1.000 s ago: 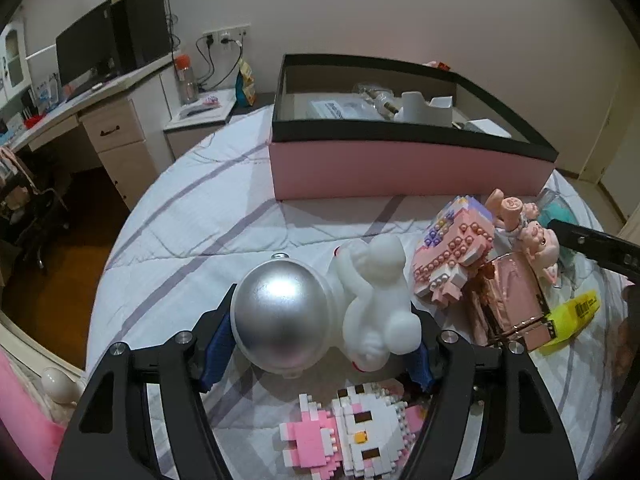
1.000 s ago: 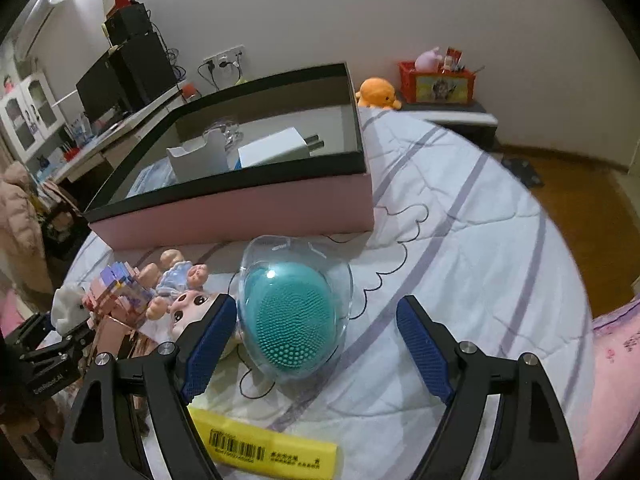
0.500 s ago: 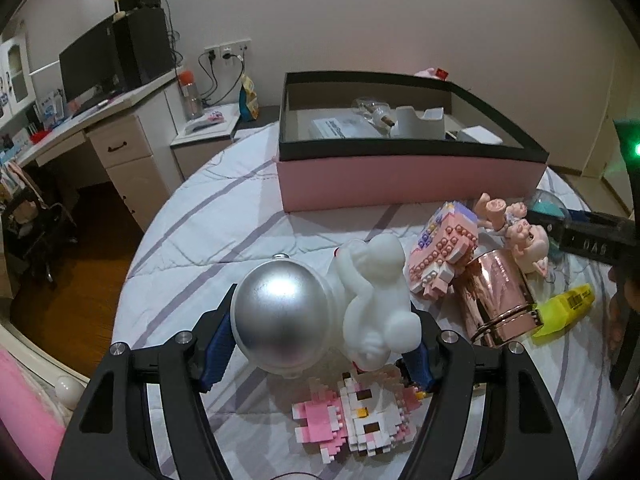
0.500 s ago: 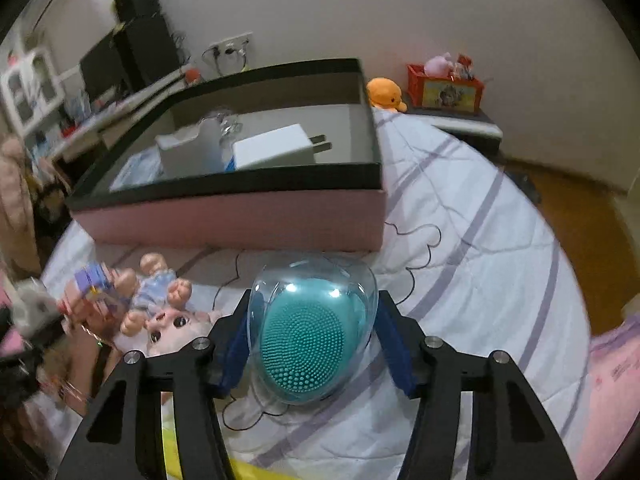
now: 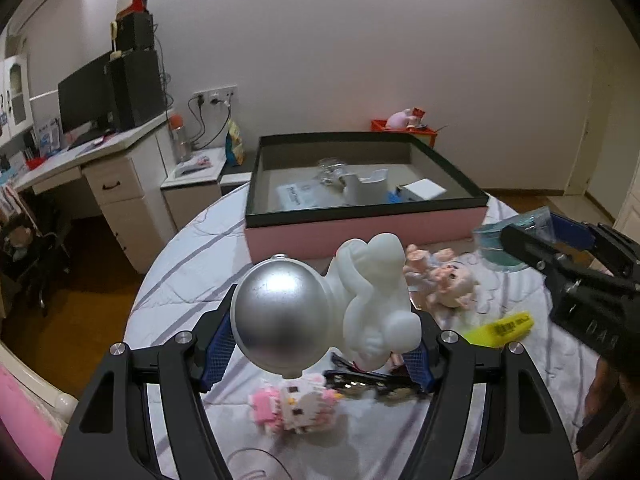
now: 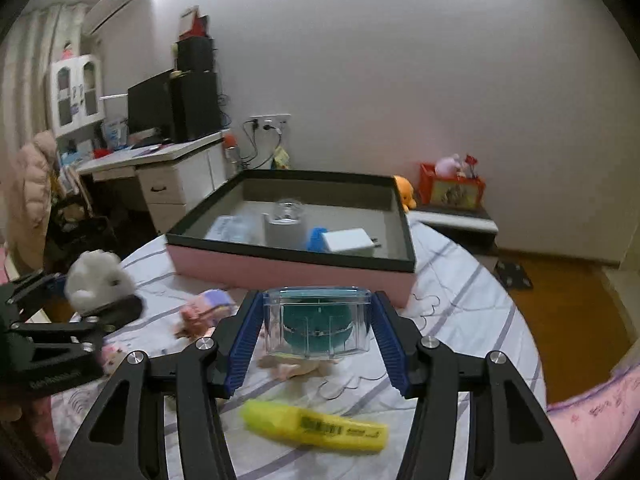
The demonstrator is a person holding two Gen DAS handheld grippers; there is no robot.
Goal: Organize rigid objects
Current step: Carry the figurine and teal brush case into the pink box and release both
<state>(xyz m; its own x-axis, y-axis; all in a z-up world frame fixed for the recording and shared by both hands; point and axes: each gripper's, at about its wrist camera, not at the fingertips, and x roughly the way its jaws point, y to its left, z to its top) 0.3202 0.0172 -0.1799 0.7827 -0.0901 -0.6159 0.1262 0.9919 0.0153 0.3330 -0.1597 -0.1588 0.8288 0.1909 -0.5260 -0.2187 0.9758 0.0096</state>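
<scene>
My left gripper (image 5: 318, 354) is shut on a white astronaut figure (image 5: 368, 296) with a silver helmet, held above the striped bed sheet. In the right wrist view my right gripper (image 6: 316, 332) is shut on a clear case (image 6: 316, 320) with a teal brush inside, lifted off the sheet. That case (image 5: 492, 240) and the right gripper (image 5: 532, 232) also show at the right edge of the left wrist view. Straight ahead of both stands the pink box with a black rim (image 5: 360, 236) (image 6: 288, 272), open, with a few items inside. The left gripper (image 6: 80, 296) and its astronaut figure (image 6: 96, 280) appear at the far left.
On the sheet lie a yellow highlighter (image 6: 316, 426) (image 5: 500, 328), a small doll (image 5: 444, 284), a pink block cat (image 5: 292, 400) and a pink block figure (image 6: 208, 304). A desk (image 5: 92, 168) stands left of the bed; wood floor lies beyond the bed's edges.
My right gripper closed on the clear brush case and lifted it, tipping it upright. The left gripper rose with the astronaut figure still in it, and the box now looks farther below.
</scene>
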